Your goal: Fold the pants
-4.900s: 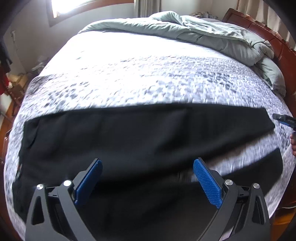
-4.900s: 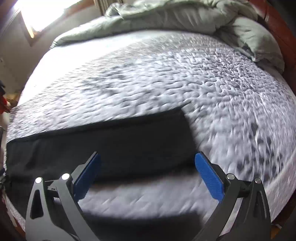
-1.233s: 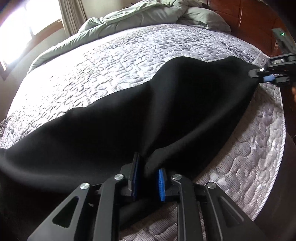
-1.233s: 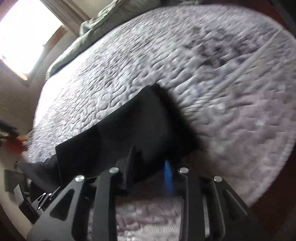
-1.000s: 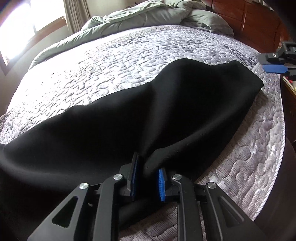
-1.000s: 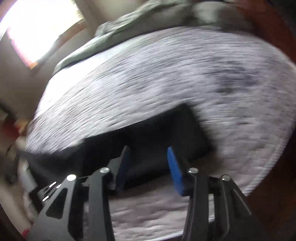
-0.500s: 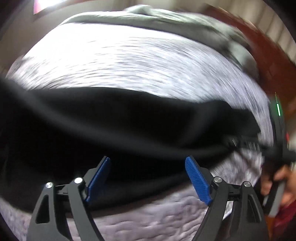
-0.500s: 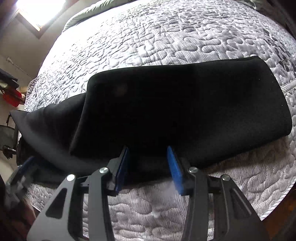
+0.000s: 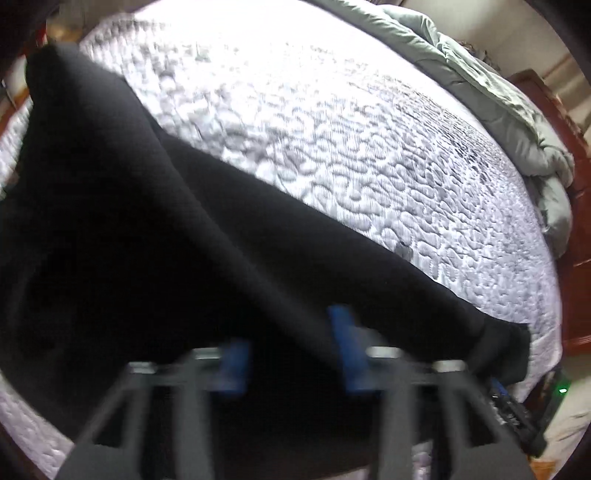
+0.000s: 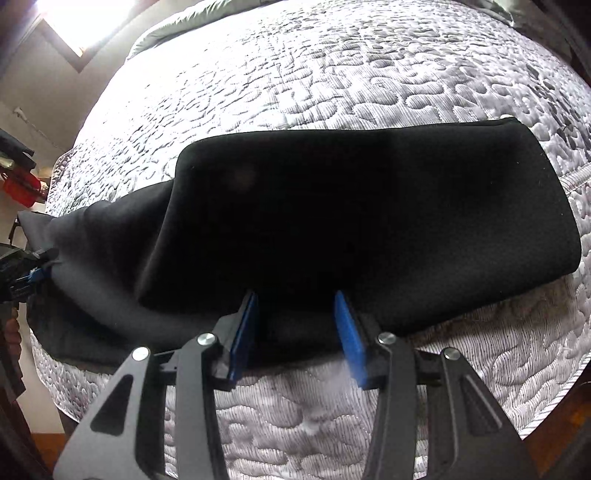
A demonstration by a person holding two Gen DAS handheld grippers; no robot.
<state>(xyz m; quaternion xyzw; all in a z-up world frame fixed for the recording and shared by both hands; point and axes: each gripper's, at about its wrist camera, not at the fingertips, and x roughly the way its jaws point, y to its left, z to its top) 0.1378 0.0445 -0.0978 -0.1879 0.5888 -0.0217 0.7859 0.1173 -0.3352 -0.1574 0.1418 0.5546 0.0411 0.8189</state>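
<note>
The black pants (image 10: 369,221) lie folded along the near edge of the quilted bed (image 10: 332,74). The folded part spreads flat to the right, and a looser, rumpled end trails off to the left. My right gripper (image 10: 295,325) is partly open at the near edge of the pants, its blue pads either side of a fold of cloth, not clamped. My left gripper (image 9: 288,354) is blurred and partly open, low over the black pants (image 9: 147,258). It also shows small at the far left in the right wrist view (image 10: 26,277), beside the trailing end.
A grey-green duvet (image 9: 498,92) is bunched at the far side of the bed, against the dark wooden headboard (image 9: 561,122). A bright window (image 10: 74,18) is behind the bed. Red clutter (image 10: 18,184) sits beyond the left edge.
My left gripper has swung to the left end of the pants and narrowed from wide open. My right gripper has stayed at the near edge, slightly open.
</note>
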